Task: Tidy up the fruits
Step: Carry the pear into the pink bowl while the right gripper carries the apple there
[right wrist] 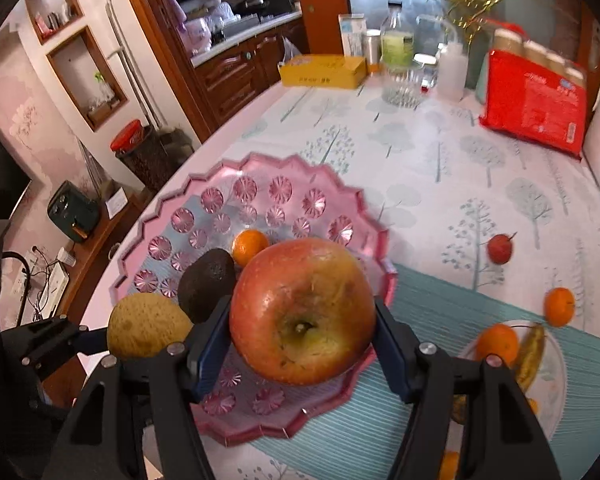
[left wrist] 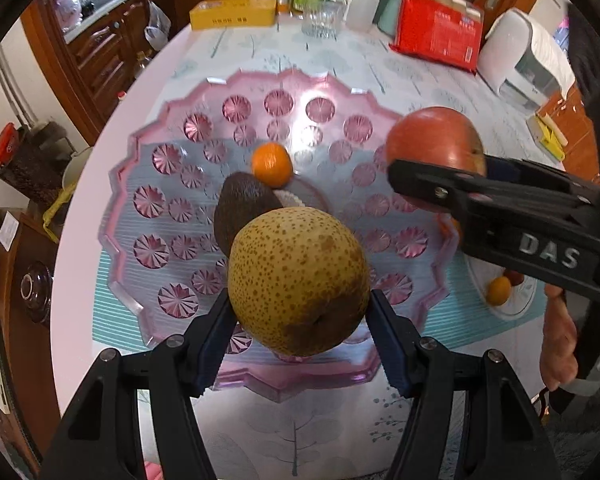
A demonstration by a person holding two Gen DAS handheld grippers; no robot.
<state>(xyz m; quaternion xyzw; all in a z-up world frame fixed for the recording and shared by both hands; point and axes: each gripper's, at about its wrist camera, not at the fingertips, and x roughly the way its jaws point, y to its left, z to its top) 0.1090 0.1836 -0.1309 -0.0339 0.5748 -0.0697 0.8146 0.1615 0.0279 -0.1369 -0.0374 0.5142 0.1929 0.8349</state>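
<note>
the left gripper (left wrist: 300, 334) pinches a speckled pear (left wrist: 298, 280) low in frame, directly over the pink tray (left wrist: 120, 200); the right gripper (right wrist: 302, 354) clamps an apple (right wrist: 302, 312) above the tray's right rim.

A home kitchen: wooden cabinets (right wrist: 236, 76) and a counter (right wrist: 240, 38) beyond the claw, bottles (right wrist: 396, 46) on the tabletop (right wrist: 440, 168).

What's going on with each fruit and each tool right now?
Pear: gripped by left tool, above the tray.
Apple: gripped by right tool, above the tray.
Avocado: lying in pink tray.
Small orange: lying in the tray, beside the avocado.
</note>
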